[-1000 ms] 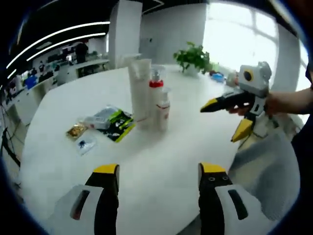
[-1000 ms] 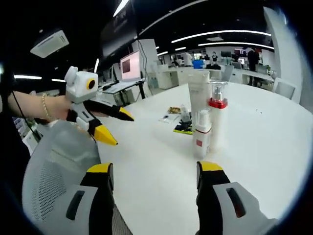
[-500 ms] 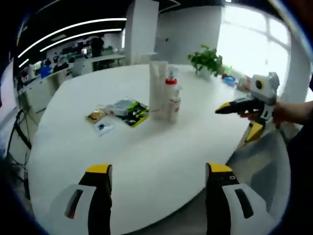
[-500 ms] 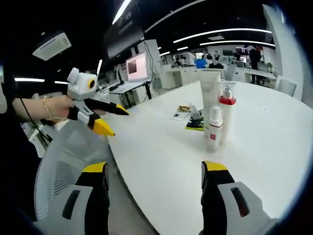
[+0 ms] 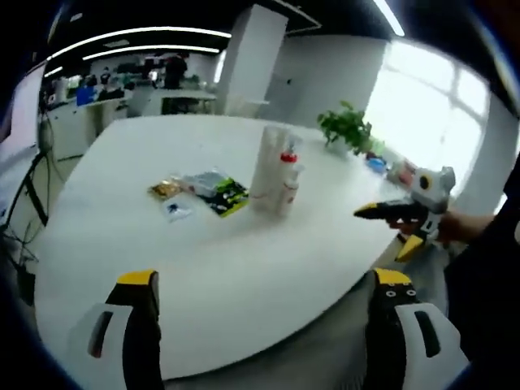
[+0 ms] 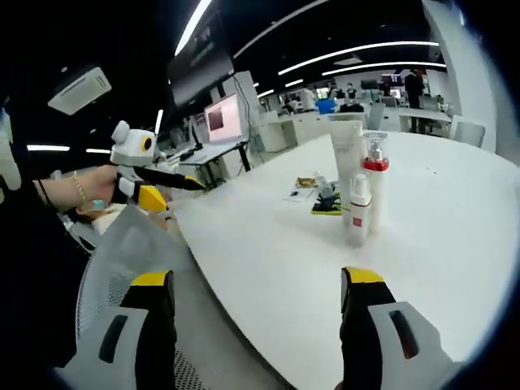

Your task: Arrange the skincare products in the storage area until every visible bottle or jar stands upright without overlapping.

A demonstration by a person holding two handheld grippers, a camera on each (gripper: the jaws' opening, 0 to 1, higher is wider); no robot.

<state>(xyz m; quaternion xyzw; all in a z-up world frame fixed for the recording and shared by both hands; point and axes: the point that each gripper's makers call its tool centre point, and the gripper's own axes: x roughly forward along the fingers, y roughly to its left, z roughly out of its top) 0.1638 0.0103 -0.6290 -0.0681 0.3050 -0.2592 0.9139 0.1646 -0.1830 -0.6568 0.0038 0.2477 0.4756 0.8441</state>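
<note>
Skincare bottles [image 6: 359,193] stand upright in a tight cluster on the counter [image 5: 244,244]; whether they touch cannot be determined. Both hand-held grippers, left [image 5: 264,317] and right [image 6: 256,313], are open, empty and well apart from the cluster, so the arrangement appears complete.

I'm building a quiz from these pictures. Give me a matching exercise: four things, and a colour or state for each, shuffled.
Things:
1. tall tube
2. pump bottle
3. flat packet
4. potted plant

Descriptions:
A. green leaves, at the table's far edge
B. red collar under the pump
C. lying flat, black and green
D. plain white, tallest of the cluster

Pairs: 1-D, 2-B, 3-C, 4-A
</note>
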